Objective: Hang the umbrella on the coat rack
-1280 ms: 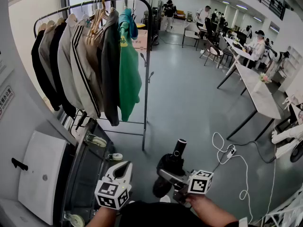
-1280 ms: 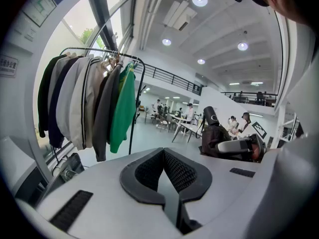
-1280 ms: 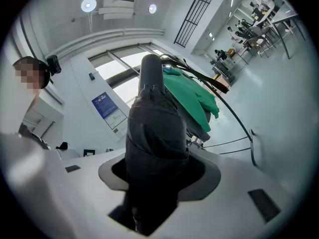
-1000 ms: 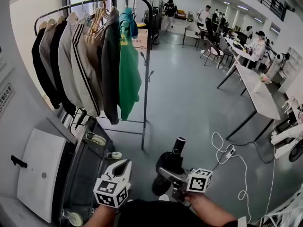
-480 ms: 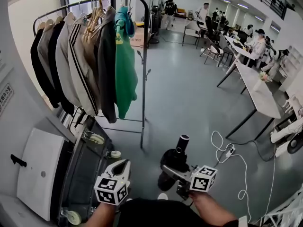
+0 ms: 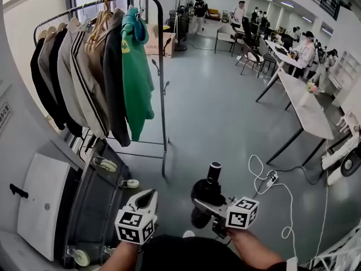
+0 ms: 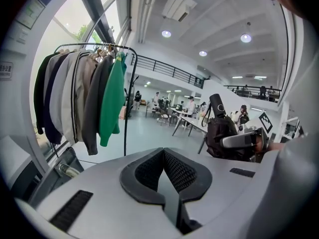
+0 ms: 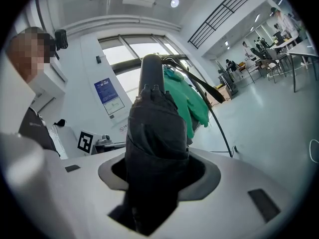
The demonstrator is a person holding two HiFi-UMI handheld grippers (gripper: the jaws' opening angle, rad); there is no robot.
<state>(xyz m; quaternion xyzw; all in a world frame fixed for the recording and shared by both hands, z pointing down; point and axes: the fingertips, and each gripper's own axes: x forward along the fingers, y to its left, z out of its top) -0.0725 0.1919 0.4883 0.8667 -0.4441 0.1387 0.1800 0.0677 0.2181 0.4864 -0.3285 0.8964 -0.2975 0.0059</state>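
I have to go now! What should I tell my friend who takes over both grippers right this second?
Right gripper: shut on the folded black umbrella, held off the floor.
Left gripper: shut, nothing in it.
Coat rack: ahead and to the left, apart from the umbrella. Jackets hang on it, with a green top at the near end.
Done: the umbrella is in the gripper.
Left: carry it to the coat rack and hang it there.
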